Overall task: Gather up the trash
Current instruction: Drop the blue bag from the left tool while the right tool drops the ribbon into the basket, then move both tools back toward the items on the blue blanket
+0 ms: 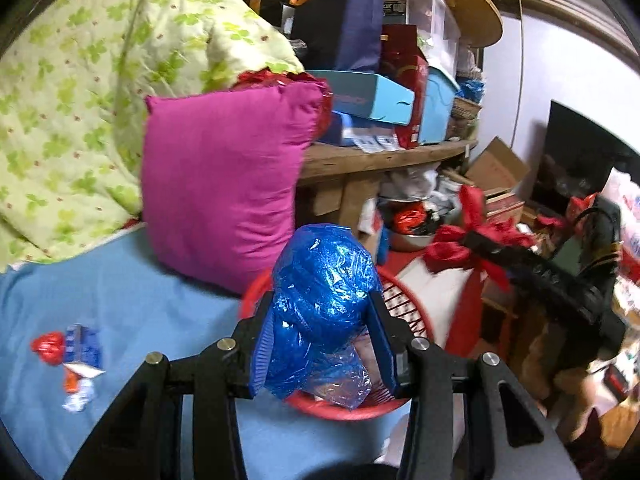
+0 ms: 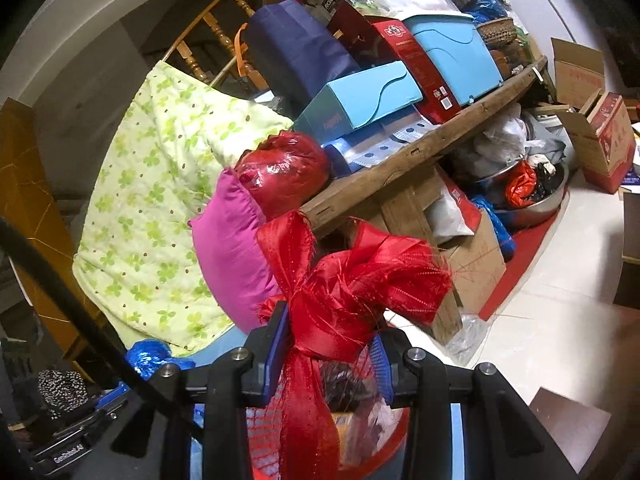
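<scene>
My left gripper (image 1: 322, 320) is shut on a crumpled blue plastic bag (image 1: 320, 300) and holds it over a red basket (image 1: 404, 312) that rests on the blue bed sheet (image 1: 120, 312). My right gripper (image 2: 330, 344) is shut on a red ribbon bow (image 2: 352, 284) above the same red basket (image 2: 396, 440); it also shows in the left wrist view (image 1: 460, 240) at the right with the bow. Small wrappers (image 1: 72, 360), red, blue and white, lie on the sheet at the left.
A magenta pillow (image 1: 224, 184) and a green floral quilt (image 1: 72, 100) stand behind the basket. A wooden shelf (image 1: 380, 156) holds blue boxes (image 1: 372, 96) and a red bag (image 2: 284, 172). Cardboard boxes (image 2: 592, 132) and a metal bowl (image 2: 540, 204) crowd the floor at the right.
</scene>
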